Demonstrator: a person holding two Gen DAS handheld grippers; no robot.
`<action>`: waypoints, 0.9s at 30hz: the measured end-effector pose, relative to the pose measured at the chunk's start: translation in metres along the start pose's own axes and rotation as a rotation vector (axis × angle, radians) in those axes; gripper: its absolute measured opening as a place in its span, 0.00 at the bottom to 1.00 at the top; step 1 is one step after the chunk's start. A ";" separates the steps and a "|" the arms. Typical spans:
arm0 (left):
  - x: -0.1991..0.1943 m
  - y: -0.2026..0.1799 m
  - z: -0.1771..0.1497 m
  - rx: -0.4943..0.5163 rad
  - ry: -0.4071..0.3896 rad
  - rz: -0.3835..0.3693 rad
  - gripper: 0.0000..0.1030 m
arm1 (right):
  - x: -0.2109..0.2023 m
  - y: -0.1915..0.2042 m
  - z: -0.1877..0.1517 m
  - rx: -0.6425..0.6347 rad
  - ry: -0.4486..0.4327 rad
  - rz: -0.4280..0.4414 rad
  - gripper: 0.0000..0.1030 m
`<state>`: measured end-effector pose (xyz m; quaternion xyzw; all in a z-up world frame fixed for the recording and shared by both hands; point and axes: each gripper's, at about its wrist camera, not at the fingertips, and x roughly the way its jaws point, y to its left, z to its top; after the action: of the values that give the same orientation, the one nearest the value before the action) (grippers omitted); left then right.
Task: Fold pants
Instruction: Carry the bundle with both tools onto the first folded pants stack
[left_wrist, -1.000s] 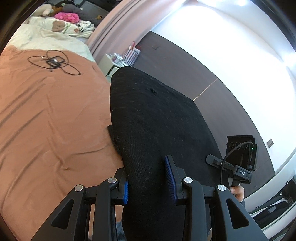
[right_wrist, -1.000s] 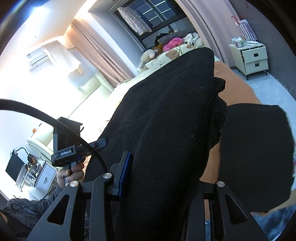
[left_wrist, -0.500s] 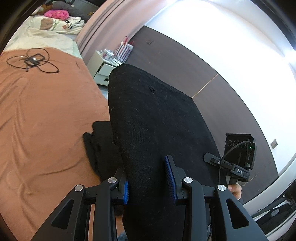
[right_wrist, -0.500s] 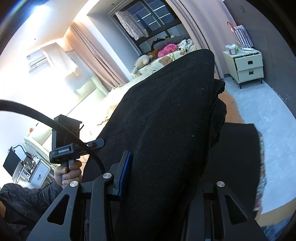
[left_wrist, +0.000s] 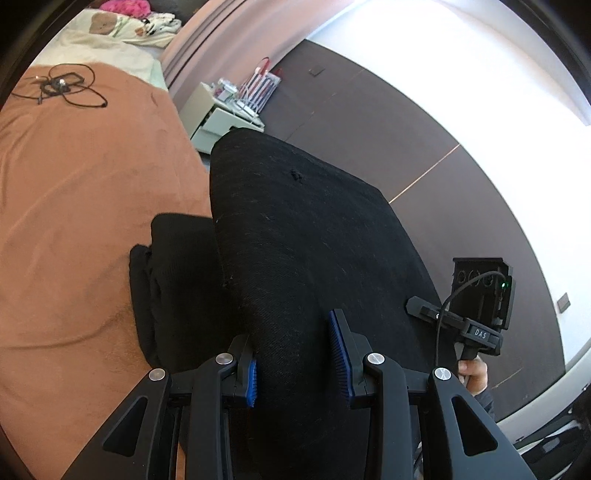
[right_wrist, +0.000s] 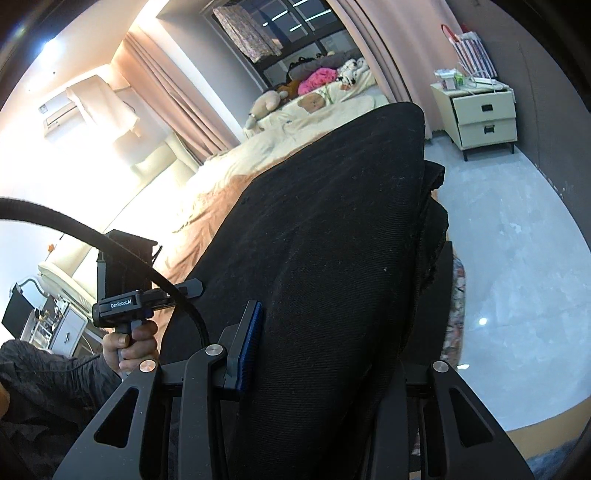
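Observation:
The black pants (left_wrist: 303, 236) hang stretched between both grippers, lifted above the brown bed cover (left_wrist: 74, 192). My left gripper (left_wrist: 297, 358) is shut on one edge of the cloth, which bulges between its blue pads. My right gripper (right_wrist: 325, 332) is shut on the other edge of the pants (right_wrist: 325, 236); its right finger is hidden behind the cloth. A lower part of the pants (left_wrist: 173, 277) droops onto the bed. Each gripper shows in the other's view: the right one (left_wrist: 476, 325) and the left one (right_wrist: 125, 295).
A black cable (left_wrist: 62, 86) lies on the bed's far part. Plush toys (right_wrist: 295, 92) and pillows sit at the head. A pale nightstand (right_wrist: 480, 114) stands by the dark wall, with grey floor (right_wrist: 517, 258) beside the bed.
Both grippers have lifted the pants and drawn them back toward the bed's edge. More of the hanging lower part now shows, and the right wrist view now shows floor.

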<state>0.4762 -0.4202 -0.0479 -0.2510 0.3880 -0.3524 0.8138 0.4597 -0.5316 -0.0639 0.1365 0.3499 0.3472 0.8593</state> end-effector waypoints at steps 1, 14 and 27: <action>0.004 0.001 -0.002 0.004 -0.001 0.007 0.34 | 0.001 -0.001 0.001 -0.002 0.005 0.002 0.34; 0.053 0.043 -0.027 -0.143 0.061 0.103 0.40 | 0.045 -0.073 -0.002 0.183 0.112 -0.068 0.56; 0.017 0.040 -0.012 -0.037 0.029 0.191 0.48 | -0.045 0.001 0.016 0.064 -0.064 -0.363 0.66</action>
<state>0.4893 -0.4100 -0.0892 -0.2225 0.4285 -0.2695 0.8332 0.4472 -0.5622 -0.0293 0.1092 0.3522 0.1709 0.9137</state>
